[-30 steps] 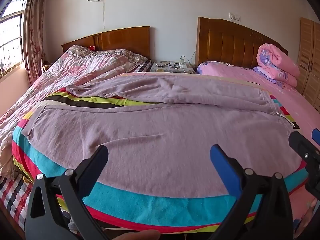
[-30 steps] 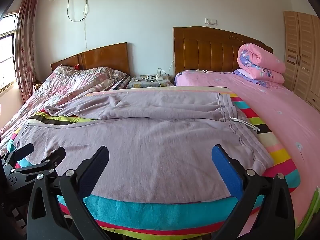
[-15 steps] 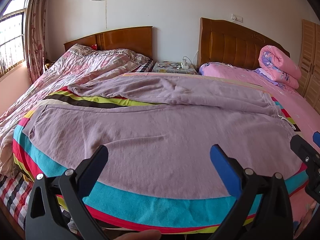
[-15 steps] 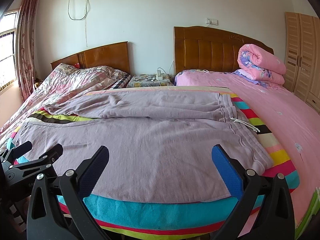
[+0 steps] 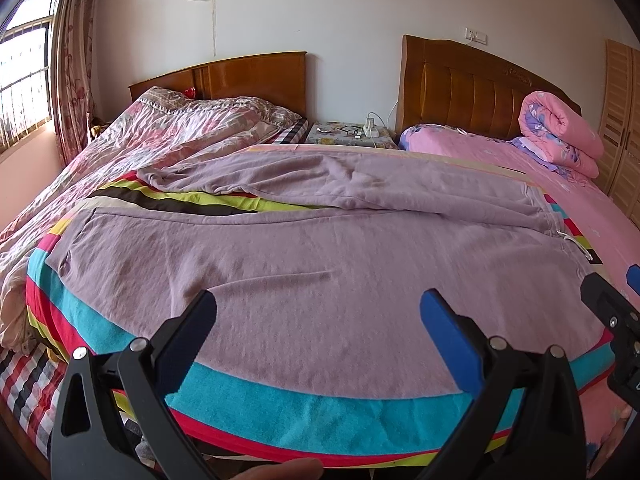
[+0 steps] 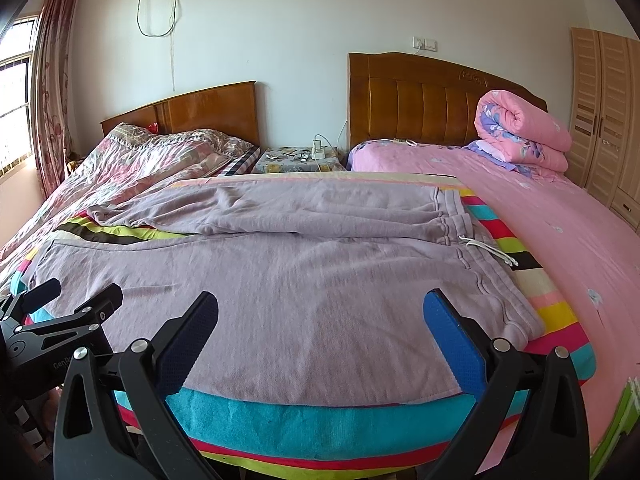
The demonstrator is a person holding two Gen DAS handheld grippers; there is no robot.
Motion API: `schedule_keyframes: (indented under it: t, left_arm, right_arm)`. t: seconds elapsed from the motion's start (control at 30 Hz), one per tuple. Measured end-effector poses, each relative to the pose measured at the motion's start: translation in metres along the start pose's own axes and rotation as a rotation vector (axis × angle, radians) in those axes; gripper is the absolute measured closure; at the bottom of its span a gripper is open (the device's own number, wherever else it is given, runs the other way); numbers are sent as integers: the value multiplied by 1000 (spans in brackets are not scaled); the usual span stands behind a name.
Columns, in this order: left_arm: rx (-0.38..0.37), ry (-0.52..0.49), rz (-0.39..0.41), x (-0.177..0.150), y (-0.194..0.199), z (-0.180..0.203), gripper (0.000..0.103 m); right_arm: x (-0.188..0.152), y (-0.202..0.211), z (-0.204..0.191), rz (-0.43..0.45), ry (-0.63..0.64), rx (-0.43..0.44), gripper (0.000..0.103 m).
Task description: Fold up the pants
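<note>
On the striped blanket: lilac sweatpants (image 5: 320, 264) lie spread out flat, waistband toward the pink bed side, legs running away toward the window side.
Striped blanket (image 5: 328, 412): bands of turquoise, red, yellow-green and black; it shows as a rim below the near edge of the sweatpants and again between the two legs.
Near leg: broad and mostly smooth, with one shallow crease near its middle; its near edge lies just inside the blanket's turquoise band.
Far leg (image 6: 280, 208): wrinkled and angled away from the near leg, its cuff bunched on the blanket's yellow-green and black stripes.
Waistband (image 6: 452, 216): gathered, at the end of the sweatpants nearest the pink bed; a white drawstring (image 6: 488, 250) trails off it onto the blanket.
Left gripper (image 5: 318, 312): jaws spread wide apart, holding nothing, hovering over the near leg close to the blanket's near edge; it also shows at the left edge of the right wrist view (image 6: 72, 296).
Right gripper (image 6: 320, 312): jaws spread wide apart, holding nothing, over the near part of the sweatpants toward the waistband; part of it enters the right edge of the left wrist view (image 5: 616, 300).
Beyond the blanket: two wooden headboards, a nightstand (image 6: 298, 164) between them, and a rolled pink quilt (image 6: 524, 136) on the pink bed.
</note>
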State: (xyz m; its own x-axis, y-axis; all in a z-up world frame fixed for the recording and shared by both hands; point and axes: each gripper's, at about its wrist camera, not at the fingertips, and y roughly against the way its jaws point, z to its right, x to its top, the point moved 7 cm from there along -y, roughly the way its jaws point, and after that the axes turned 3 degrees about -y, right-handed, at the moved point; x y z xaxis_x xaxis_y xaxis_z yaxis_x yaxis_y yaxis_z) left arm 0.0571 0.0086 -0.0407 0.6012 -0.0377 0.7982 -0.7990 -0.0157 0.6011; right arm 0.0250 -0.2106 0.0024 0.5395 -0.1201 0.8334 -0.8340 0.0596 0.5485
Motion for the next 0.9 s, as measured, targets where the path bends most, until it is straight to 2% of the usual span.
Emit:
schedule_keyframes:
  t: [0.9]
  left_arm:
    - [15, 2, -8, -3, -4, -2, 1]
  right_arm:
    - [-6, -2, -2, -11, 10, -1, 4]
